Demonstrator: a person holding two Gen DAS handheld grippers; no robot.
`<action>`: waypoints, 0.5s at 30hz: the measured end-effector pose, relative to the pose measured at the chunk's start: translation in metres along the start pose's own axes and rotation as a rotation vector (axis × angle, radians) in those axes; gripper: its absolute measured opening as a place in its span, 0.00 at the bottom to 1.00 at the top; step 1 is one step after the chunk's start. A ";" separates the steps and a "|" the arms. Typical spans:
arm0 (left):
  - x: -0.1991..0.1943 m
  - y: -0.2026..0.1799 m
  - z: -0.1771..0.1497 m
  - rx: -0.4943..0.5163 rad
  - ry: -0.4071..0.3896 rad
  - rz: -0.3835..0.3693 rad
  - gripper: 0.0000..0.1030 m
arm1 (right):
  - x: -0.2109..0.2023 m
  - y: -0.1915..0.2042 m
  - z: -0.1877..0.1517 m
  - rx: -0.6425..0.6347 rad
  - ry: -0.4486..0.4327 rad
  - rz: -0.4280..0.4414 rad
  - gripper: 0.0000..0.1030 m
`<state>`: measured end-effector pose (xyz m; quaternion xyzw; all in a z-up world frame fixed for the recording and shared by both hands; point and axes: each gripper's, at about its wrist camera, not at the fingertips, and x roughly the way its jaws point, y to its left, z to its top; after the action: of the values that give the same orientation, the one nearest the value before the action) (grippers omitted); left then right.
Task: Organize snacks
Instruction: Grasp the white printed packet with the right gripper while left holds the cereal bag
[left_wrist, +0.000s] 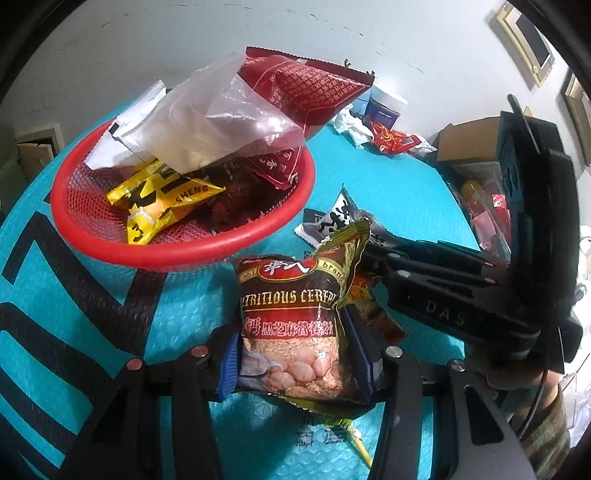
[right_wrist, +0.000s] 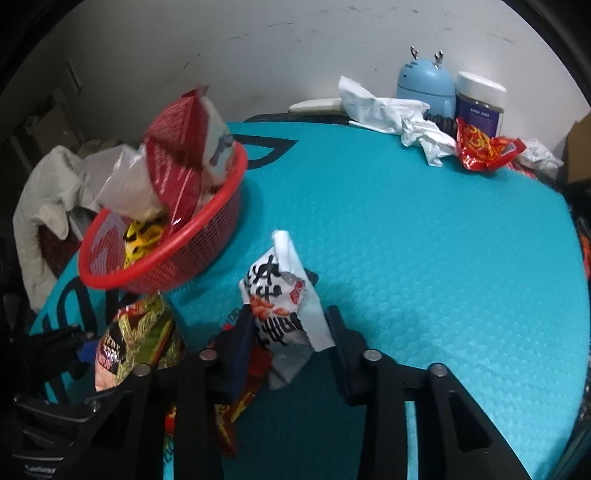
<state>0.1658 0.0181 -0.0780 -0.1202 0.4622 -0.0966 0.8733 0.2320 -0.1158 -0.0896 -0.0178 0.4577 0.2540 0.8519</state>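
The left tongs (left_wrist: 299, 354) are clamped on a glossy brown-and-gold cereal packet (left_wrist: 295, 325), their blue pads pressing its two sides; the packet stands upright just in front of the round red plastic mesh basket (left_wrist: 184, 254). The basket sits on the counter (left_wrist: 388, 184), which is covered by a turquoise bubble-textured sheet with black lettering, and is near the counter's left edge in the right wrist view.

Inside the basket lie a crumpled yellow-and-black foil packet (left_wrist: 162, 203), a large dark red printed bag (left_wrist: 310, 88) leaning over the far rim, and a clear plastic bag of white contents (left_wrist: 207, 122) resting on top.

The right tongs (right_wrist: 291, 332) are gripping a white sachet with black brush characters and red pictures (right_wrist: 277, 295), held upright between the pads, above the middle of the counter. Below them a red-and-yellow wrapper (right_wrist: 236, 402) lies against the near edge.

Along the counter's far edge stand a pale blue rounded gadget (right_wrist: 424, 85) and a white-lidded jar with a dark blue label (right_wrist: 480, 103), with crumpled white tissue (right_wrist: 406, 122) and a red-and-yellow crinkled wrapper (right_wrist: 484, 147) beside them.
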 end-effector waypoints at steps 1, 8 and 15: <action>-0.001 0.000 -0.001 0.004 0.000 0.003 0.48 | -0.002 0.001 -0.002 -0.001 0.001 -0.001 0.32; -0.010 -0.007 -0.017 0.041 0.017 0.010 0.47 | -0.024 0.008 -0.033 0.022 0.007 -0.019 0.32; -0.026 -0.021 -0.045 0.093 0.063 -0.026 0.47 | -0.060 0.020 -0.074 0.042 0.014 -0.072 0.32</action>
<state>0.1126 0.0002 -0.0760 -0.0823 0.4828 -0.1329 0.8617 0.1389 -0.1429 -0.0817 -0.0182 0.4679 0.2133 0.8575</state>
